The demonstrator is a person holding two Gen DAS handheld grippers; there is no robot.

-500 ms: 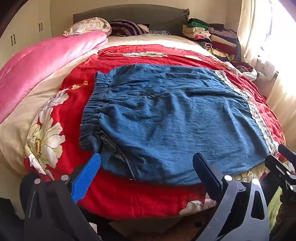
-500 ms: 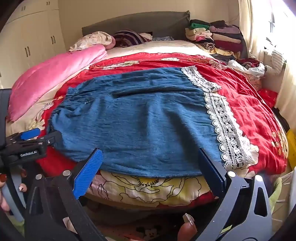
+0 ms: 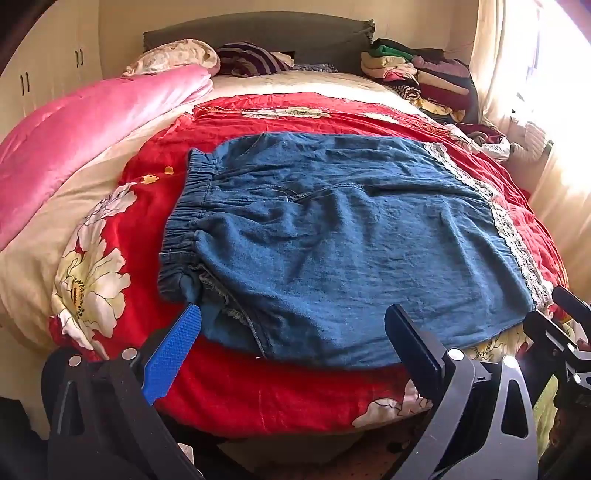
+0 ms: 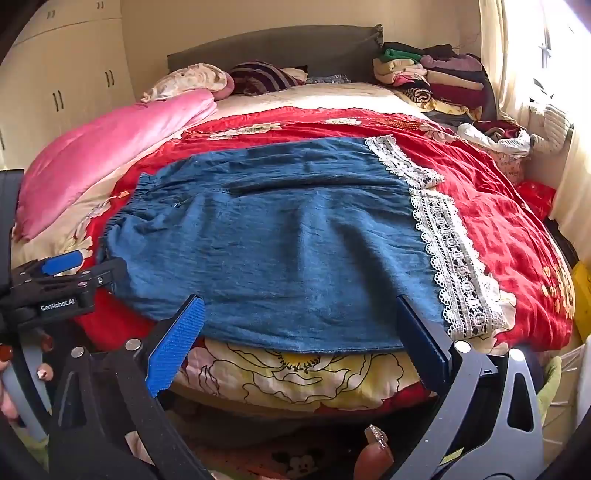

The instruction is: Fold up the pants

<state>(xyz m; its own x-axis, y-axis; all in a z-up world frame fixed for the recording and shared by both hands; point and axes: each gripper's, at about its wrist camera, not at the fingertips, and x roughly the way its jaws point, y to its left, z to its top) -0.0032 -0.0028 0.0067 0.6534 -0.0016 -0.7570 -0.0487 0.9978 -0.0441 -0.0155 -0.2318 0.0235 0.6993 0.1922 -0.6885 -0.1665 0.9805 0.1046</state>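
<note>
- The blue denim pants (image 3: 332, 243) lie spread flat on the red floral quilt (image 3: 258, 387) at the near side of the bed, elastic waistband (image 3: 184, 225) to the left, white lace trim (image 4: 454, 266) at the leg ends to the right.
- The left gripper (image 3: 291, 339) hangs just short of the pants' near edge by the waistband, its jaws spread wide with nothing between them.
- The right gripper (image 4: 299, 332) sits near the lace end, jaws likewise wide apart and holding nothing.
- The only legible writing is "GenRobot.AI", printed white on the side of the left gripper's body, seen from the right wrist view.
- The right wrist view alone shows the lace pattern clearly, a yellow flower print (image 4: 295, 369) under the pants' hem, and a fingertip with a glittered nail (image 4: 376, 443) at the bottom.
- The left wrist view alone shows the gathered waistband close up and a large white flower (image 3: 88, 273) on the quilt.
- Both views show a pink blanket (image 3: 74, 144) to the left and a stack of folded clothes (image 4: 432, 77) beside the headboard (image 3: 258, 33).
</note>
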